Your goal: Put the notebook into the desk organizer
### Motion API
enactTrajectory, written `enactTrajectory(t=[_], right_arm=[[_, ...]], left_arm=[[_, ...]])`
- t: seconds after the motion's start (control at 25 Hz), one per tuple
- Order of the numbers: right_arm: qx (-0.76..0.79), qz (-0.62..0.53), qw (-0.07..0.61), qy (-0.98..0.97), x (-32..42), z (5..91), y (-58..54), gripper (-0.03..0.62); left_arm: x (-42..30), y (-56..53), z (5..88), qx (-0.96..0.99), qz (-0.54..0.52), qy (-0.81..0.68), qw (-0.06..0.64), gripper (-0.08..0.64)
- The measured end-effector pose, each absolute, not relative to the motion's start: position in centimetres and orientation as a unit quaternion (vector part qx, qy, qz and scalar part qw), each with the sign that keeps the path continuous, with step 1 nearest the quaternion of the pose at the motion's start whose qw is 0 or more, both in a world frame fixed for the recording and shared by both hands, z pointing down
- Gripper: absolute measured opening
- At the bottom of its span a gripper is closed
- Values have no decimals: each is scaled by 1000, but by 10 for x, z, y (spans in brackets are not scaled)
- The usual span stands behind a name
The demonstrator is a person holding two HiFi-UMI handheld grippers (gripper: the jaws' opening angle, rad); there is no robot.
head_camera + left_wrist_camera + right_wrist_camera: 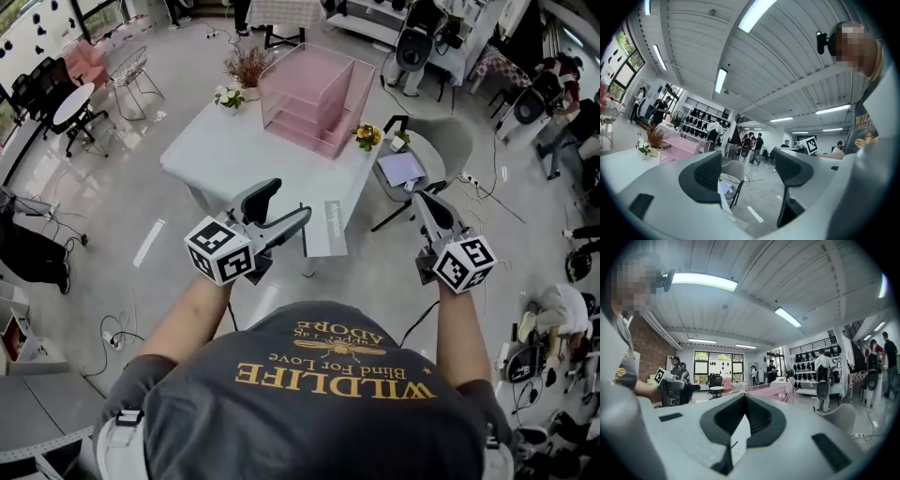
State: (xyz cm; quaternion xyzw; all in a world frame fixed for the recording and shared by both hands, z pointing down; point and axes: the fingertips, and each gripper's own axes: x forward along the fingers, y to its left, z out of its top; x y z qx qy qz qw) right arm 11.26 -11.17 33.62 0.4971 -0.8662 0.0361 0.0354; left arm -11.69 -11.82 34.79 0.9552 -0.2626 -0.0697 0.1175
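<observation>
The pink wire desk organizer [314, 98] stands on the white table [234, 155]; it also shows in the left gripper view [679, 146] and the right gripper view [769, 392]. A pale lavender notebook [401, 169] lies on the seat of a grey chair [450, 141] to the right of the table, and it shows on that seat [723, 187] between my left jaws. My left gripper [281, 210] [747, 171] is open and empty, held in the air short of the table. My right gripper [427, 212] [746, 401] is shut on nothing, near the chair.
Small flower pots [228, 97] [367, 137] and a dried bouquet [247, 66] sit on the table beside the organizer. A grey panel [325, 228] leans at the table's front. Cables lie on the floor. Other chairs, a round table [73, 101] and people stand around the room.
</observation>
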Motion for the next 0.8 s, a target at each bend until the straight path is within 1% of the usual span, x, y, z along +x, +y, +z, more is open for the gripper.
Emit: enactTrajectory(t=[0.4,0.68,0.8], right_arm=[[486,57,37,-871,118,351,-172,0],[420,57,20,-906,160,357,-232,0],[381,57,11,-923,181,358,-258,0]], left_arm=[[-115,-173,362,950,-58,-276,135,360],[-67,-201,370,931,-37,-338,131,361],[-41,-211,374,916,-39,-372,145,361]])
